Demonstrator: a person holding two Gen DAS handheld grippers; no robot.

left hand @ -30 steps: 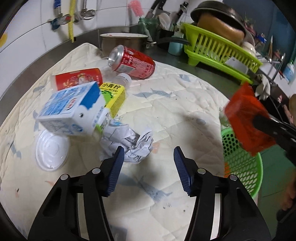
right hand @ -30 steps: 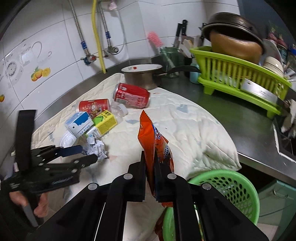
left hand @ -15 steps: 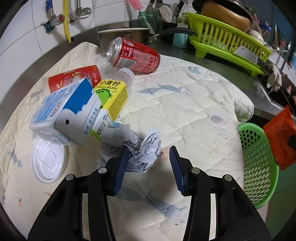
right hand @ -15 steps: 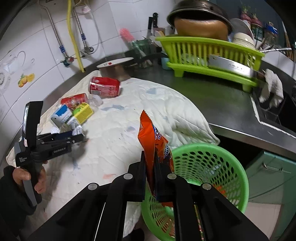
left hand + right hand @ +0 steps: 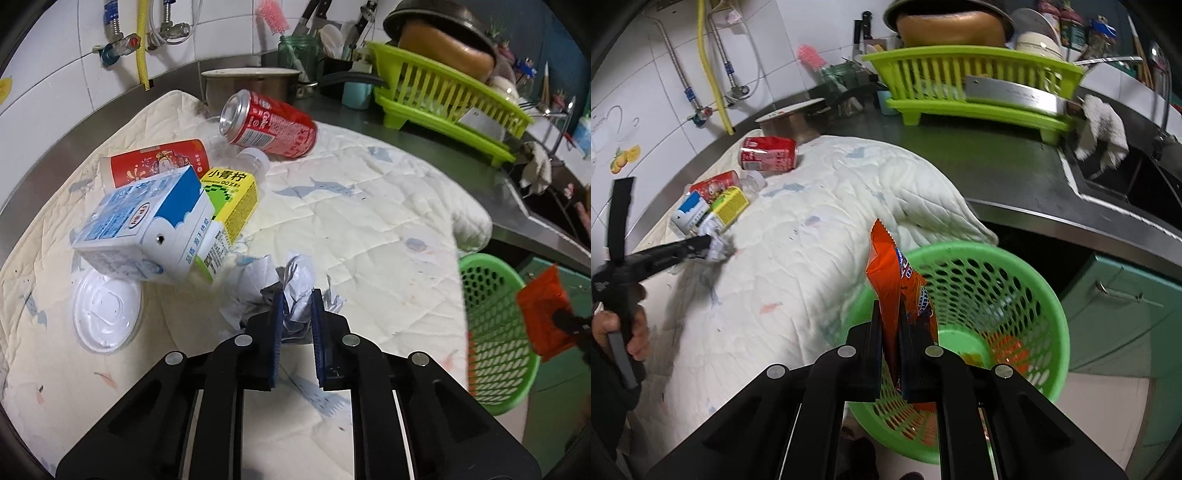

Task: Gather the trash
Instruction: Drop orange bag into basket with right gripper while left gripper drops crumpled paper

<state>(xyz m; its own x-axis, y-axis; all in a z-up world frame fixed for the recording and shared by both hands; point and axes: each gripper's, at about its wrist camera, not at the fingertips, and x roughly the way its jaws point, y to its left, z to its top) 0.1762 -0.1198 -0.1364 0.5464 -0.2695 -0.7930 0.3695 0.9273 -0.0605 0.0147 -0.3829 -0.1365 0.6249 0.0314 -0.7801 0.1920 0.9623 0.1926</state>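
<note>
My left gripper (image 5: 297,301) is shut on a crumpled paper ball (image 5: 295,286) lying on the quilted cloth (image 5: 369,229). Behind it lie a blue-and-white milk carton (image 5: 147,225), a yellow juice box (image 5: 231,195), a red cup (image 5: 155,162), a clear bottle (image 5: 251,160), a red cola can (image 5: 269,125) and a white lid (image 5: 107,312). My right gripper (image 5: 890,314) is shut on an orange snack bag (image 5: 894,280) and holds it above the green mesh basket (image 5: 1004,291), which sits below the counter edge. The basket (image 5: 495,332) and bag (image 5: 543,314) also show in the left wrist view.
A green dish rack (image 5: 971,81) with a pot and bowls stands at the back of the steel counter (image 5: 997,166). A metal pan (image 5: 251,83), a knife holder and pipes are along the tiled wall. A sink (image 5: 1137,177) lies at right, teal cabinets (image 5: 1126,306) below.
My left gripper moved forward and closed on the paper ball. My right gripper carried the snack bag off the cloth to above the green basket.
</note>
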